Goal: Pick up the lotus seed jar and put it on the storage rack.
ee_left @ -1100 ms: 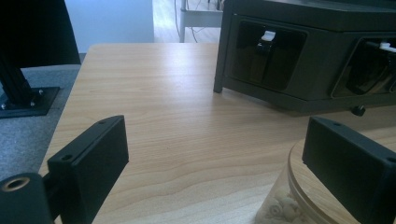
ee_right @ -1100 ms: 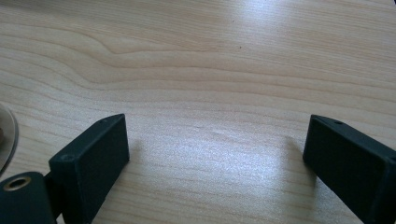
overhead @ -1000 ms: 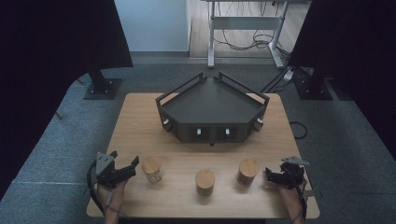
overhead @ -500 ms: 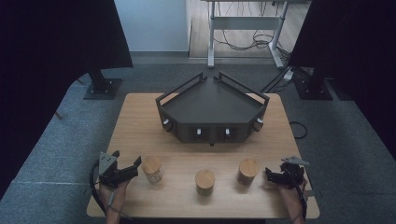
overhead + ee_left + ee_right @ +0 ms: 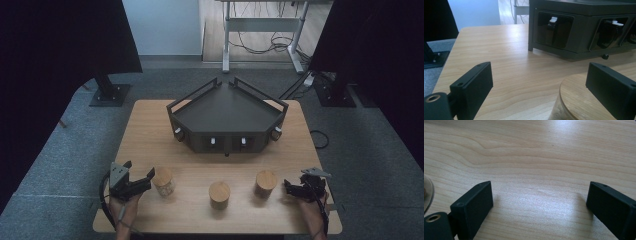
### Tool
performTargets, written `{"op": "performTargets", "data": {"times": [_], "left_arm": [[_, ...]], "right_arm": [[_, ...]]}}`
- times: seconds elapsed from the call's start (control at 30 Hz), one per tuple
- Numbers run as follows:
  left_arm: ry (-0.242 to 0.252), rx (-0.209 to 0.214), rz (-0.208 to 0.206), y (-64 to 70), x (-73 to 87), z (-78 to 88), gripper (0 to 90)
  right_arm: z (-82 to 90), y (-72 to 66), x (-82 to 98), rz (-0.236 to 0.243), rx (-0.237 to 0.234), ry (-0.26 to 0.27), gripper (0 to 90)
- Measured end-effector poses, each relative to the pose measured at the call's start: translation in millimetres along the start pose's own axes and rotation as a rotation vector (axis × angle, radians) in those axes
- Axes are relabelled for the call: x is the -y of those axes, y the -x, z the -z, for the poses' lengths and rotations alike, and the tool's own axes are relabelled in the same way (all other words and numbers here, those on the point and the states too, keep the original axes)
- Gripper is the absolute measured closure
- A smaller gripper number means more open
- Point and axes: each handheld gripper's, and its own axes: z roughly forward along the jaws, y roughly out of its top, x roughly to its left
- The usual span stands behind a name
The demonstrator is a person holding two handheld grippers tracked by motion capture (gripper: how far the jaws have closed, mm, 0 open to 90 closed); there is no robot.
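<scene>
Worktop (image 5: 150,125), three lidded jars: left gripper (image 5: 142,181), jaws spread, has edged up to the leftmost jar (image 5: 163,181), now just beside it and ready to grasp; right gripper (image 5: 295,189) spread, idle.

table (image 5: 150,125) – wooden | black angular tray unit (image 5: 227,110) – table's far middle | floor (image 5: 360,150) – grey carpet

Grey carpet floor (image 5: 365,165) all round the light wooden counter (image 5: 150,125). Black curtains (image 5: 60,45) left and right, each behind a dark stand on a flat base plate (image 5: 111,94). Pale wall (image 5: 162,27) at the back, then a metal-legged desk frame (image 5: 260,25) (loose cables (image 5: 255,47) beneath). Soft, even light.
</scene>
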Motion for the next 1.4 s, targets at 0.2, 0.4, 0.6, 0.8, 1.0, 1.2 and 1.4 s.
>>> {"op": "performTargets", "data": {"times": [0.2,0.4,0.6,0.8,1.0,1.2,1.4], "left_arm": [[-0.001,0.011,-0.005,3.4,-0.3,-1.1,7.3],[-0.001,0.019,-0.007,6.0,0.0,-2.0,7.3],[-0.002,0.030,-0.004,8.4,0.6,-3.0,7.4],[-0.001,0.043,-0.012,13.4,0.4,-4.2,7.5],[-0.005,0.051,-0.020,16.9,1.0,-5.9,7.5],[-0.004,0.059,-0.023,19.5,1.0,-6.3,7.6],[-0.007,0.066,-0.025,21.5,1.4,-7.2,7.6]], "right_arm": [[0.0,0.0,0.0,0.000,0.000,0.000,6.3],[0.0,0.0,0.0,0.000,0.000,0.000,6.3],[0.0,0.0,0.0,0.000,0.000,0.000,6.3],[0.0,0.0,0.0,0.000,0.000,0.000,6.3],[0.0,0.0,0.0,0.001,-0.001,0.000,6.3],[0.0,0.0,0.0,0.001,-0.001,0.000,6.3],[0.0,0.0,0.0,0.001,-0.001,0.000,6.3]]}}
